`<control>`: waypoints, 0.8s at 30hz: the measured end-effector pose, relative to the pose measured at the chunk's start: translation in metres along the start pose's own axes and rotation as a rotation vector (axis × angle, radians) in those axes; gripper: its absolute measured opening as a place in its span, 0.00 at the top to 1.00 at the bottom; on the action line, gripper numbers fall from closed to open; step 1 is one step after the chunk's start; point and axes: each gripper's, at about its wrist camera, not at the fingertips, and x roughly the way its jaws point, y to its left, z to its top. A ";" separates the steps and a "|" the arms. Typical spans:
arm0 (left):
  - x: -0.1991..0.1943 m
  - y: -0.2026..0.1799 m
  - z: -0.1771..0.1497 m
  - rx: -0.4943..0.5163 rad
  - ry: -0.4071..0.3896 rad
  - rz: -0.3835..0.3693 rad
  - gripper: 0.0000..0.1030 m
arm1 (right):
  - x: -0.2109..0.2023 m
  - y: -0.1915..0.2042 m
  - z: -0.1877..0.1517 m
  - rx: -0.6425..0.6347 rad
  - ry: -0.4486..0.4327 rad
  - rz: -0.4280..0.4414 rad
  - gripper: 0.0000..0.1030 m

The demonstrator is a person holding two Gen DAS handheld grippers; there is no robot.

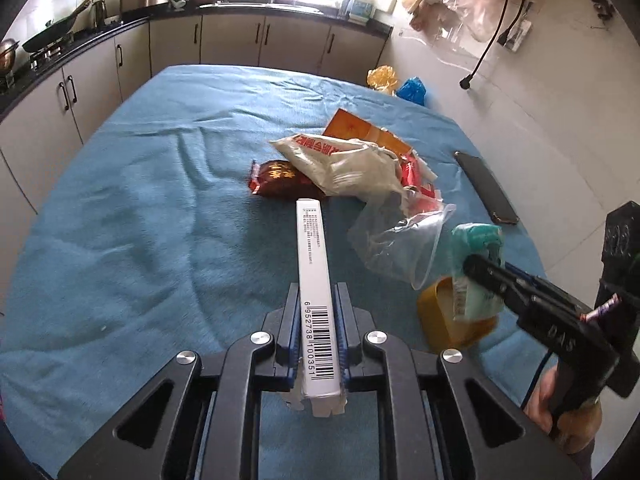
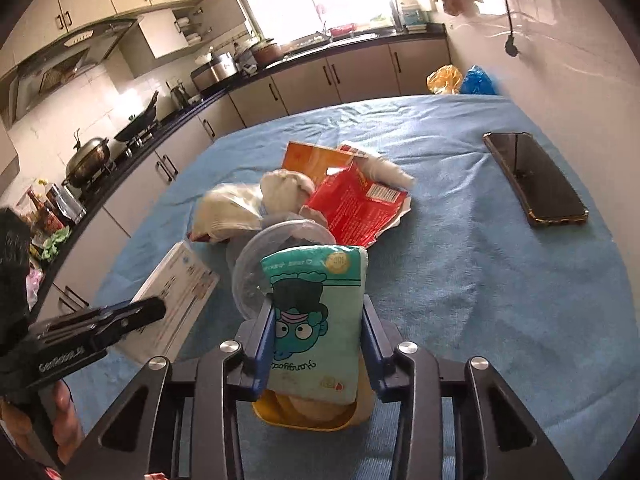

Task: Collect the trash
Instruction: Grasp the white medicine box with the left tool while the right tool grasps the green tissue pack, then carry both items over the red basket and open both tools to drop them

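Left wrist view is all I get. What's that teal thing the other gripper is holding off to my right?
Observer: A packet printed with a cartoon face in a top hat, clamped in the right gripper.
Operator: My box only shows a barcode edge. What's on its wide side?
Observer: The box has a white face with small red and blue print, too blurred to read.

A home kitchen — cabinets, wok on the stove, range hood.
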 end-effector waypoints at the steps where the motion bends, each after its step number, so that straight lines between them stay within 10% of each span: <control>1: -0.004 0.001 0.000 -0.002 -0.007 -0.002 0.86 | -0.004 0.001 0.000 0.002 -0.009 -0.001 0.60; 24: -0.132 0.126 -0.071 -0.179 -0.193 0.160 0.86 | -0.033 0.104 -0.017 -0.071 -0.039 0.129 0.60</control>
